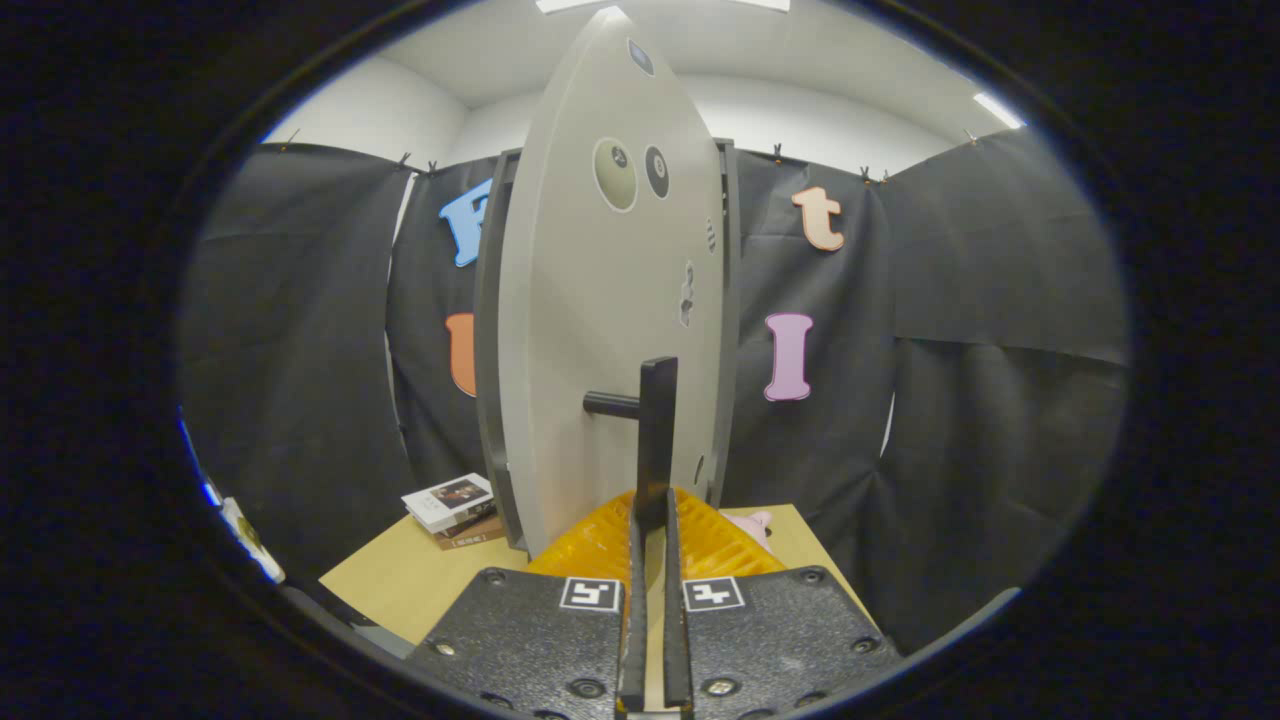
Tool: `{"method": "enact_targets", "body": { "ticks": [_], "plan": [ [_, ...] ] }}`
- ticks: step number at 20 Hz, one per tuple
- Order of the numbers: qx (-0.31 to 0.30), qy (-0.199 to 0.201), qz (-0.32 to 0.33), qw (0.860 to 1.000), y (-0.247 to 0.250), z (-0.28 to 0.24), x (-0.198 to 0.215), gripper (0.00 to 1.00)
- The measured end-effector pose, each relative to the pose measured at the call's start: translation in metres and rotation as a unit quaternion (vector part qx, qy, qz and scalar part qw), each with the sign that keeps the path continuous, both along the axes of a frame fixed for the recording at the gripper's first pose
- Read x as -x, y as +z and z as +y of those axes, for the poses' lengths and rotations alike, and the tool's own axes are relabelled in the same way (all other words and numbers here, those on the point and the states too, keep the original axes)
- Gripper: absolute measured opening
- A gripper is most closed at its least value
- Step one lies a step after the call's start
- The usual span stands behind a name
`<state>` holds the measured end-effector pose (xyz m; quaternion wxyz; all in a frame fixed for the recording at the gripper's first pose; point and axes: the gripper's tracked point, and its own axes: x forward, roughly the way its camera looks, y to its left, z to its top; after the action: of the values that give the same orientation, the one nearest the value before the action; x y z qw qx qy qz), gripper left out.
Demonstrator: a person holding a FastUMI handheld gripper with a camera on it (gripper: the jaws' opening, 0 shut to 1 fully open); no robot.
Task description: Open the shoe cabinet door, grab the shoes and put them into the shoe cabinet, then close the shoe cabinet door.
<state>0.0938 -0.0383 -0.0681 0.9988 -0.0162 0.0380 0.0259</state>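
While the tool [652, 520] clamps the handle [656, 440], the door [600, 300] stands open (edge-on).

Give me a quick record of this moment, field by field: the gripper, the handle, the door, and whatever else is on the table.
gripper: fingers closed on the door handle
handle: black bar on a post, upright between the fingers
door: grey cabinet door, seen nearly edge-on, swung open
books: small stack on the table, left of the door
table: light wood
pink item: right of the fingers, cannot tell what it is
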Motion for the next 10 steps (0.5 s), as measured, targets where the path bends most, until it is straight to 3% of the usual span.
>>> {"method": "enact_targets", "body": {
  "ticks": [4, 10],
  "plan": [
    [0.003, 0.014, 0.008, 1.0, 0.001, -0.041, 0.001, 0.06],
    [0.009, -0.035, 0.008, 0.999, 0.001, -0.106, -0.001, 0.05]
  ]
}}
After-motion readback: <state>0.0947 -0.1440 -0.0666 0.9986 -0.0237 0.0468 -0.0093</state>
